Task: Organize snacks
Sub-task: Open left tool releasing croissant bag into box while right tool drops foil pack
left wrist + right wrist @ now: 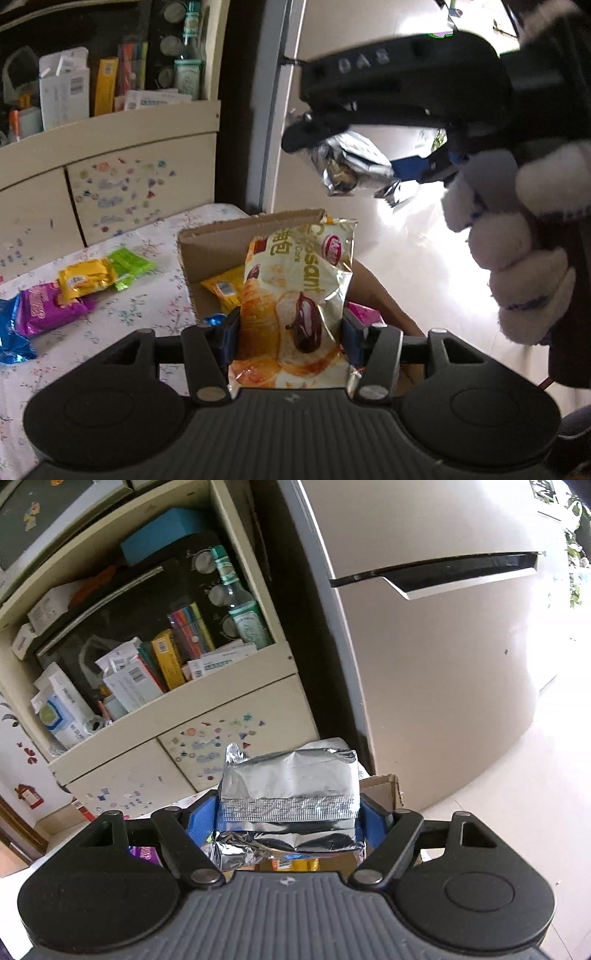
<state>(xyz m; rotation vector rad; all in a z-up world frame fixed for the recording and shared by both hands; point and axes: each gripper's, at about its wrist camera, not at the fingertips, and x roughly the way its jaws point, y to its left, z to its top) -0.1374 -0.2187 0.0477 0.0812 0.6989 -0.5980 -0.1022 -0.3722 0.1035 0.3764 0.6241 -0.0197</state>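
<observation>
- While looking along the left wrist view, found a blue packet point(11, 332) at the far left of the floral worktop point(147, 314), touching a purple packet point(44, 308).
- Next to the right, noted a yellow packet point(83, 280) lapping over the purple one, with a green packet point(131, 264) just behind it.
- Behind these, saw a cream shelf unit point(147, 122) crowded with boxes and a bottle.
- Further right, found an open cardboard box point(221, 243) at the worktop's edge, holding a second yellow packet point(223, 290) and, at its right side, a pink packet point(364, 314).
- At centre, found the left gripper point(290, 326) clenched on a croissant packet point(299, 295), its blue fingers point(231, 328) pressing both sides; held the packet upright in front of and over the box.
- Upper right, saw the right gripper point(347, 162) grasping a silver foil packet point(351, 166) in the air above the floor, beyond the box.
- Far right, noted a white-gloved hand point(509, 240) wrapped round that gripper's handle.
- In the right wrist view, found the right gripper point(288, 812) closed on the foil packet point(291, 775), fingers point(201, 819) against both ends, and held it crosswise and about level.
- Just right of the packet, glimpsed a corner of the cardboard box point(380, 790); beyond it, a pale fridge point(443, 664).
</observation>
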